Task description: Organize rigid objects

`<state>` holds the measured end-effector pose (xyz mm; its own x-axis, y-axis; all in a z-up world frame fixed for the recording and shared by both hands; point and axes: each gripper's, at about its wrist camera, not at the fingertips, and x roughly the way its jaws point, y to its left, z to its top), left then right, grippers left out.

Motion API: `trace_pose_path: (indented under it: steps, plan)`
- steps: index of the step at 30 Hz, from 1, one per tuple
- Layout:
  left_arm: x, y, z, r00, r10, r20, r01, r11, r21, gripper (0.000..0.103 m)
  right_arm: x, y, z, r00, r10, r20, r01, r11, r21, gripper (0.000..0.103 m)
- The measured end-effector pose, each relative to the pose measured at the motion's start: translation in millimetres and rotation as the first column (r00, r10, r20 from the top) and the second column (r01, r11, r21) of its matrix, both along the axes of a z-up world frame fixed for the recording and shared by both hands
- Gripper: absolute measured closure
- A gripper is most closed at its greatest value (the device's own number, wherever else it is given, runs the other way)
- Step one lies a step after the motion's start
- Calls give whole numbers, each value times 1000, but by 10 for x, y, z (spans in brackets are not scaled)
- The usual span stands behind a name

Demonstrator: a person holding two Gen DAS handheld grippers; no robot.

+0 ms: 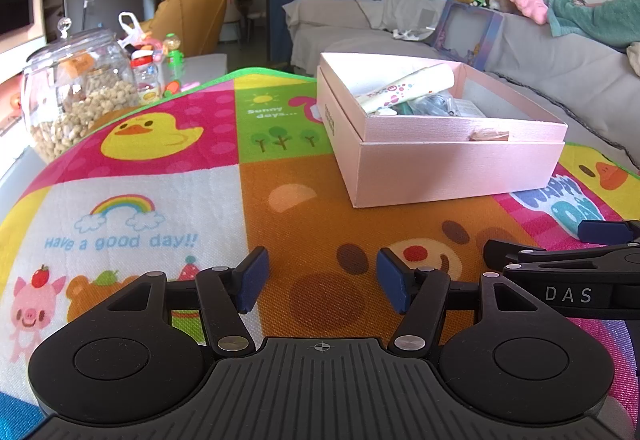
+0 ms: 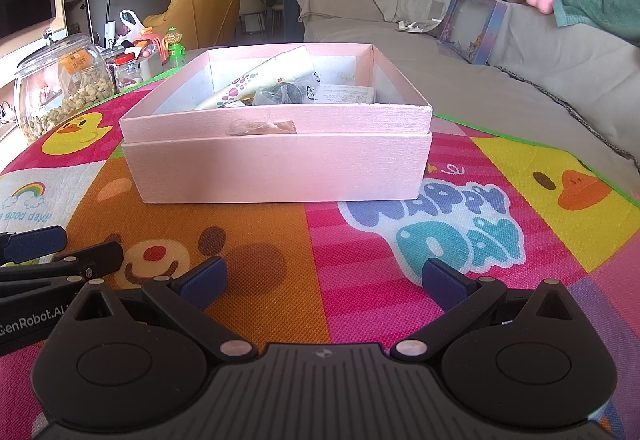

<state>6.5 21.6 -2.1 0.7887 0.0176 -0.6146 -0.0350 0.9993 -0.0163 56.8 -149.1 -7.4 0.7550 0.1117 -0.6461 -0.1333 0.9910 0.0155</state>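
A pink cardboard box (image 1: 448, 168) (image 2: 276, 164) stands open on a colourful play mat (image 1: 168, 208) (image 2: 400, 280). Inside lie a white tube with coloured dots (image 1: 404, 88) (image 2: 256, 82), a dark bagged item (image 2: 280, 94) and a printed leaflet (image 2: 348, 94). My left gripper (image 1: 322, 282) is open and empty, low over the mat, to the left of and in front of the box. My right gripper (image 2: 324, 284) is open and empty, low over the mat straight in front of the box. Each gripper shows at the edge of the other's view.
A glass jar of peanuts (image 1: 76, 92) (image 2: 60, 88) stands at the mat's far left, with small jars and toys (image 1: 156, 68) (image 2: 136, 60) behind it. A grey sofa (image 1: 540, 56) (image 2: 520, 72) runs along the right, bearing a purple box (image 1: 468, 28) and plush toys.
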Motion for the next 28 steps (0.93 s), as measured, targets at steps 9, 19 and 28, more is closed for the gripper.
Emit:
trace_pose_path:
  steps: [9, 19, 28]
  plan:
    - [-2, 0, 0, 1000, 0, 0, 0, 1000, -1, 38, 0, 1, 0, 1000, 0, 0, 0, 1000, 0, 0]
    - [7, -4, 4, 1000, -1, -1, 1, 1000, 3, 38, 0, 1, 0, 1000, 0, 0, 0, 1000, 0, 0]
    - [13, -13, -2, 1000, 1, -2, -1, 1000, 2, 37, -2, 2, -2, 1000, 0, 0, 0, 1000, -1, 0]
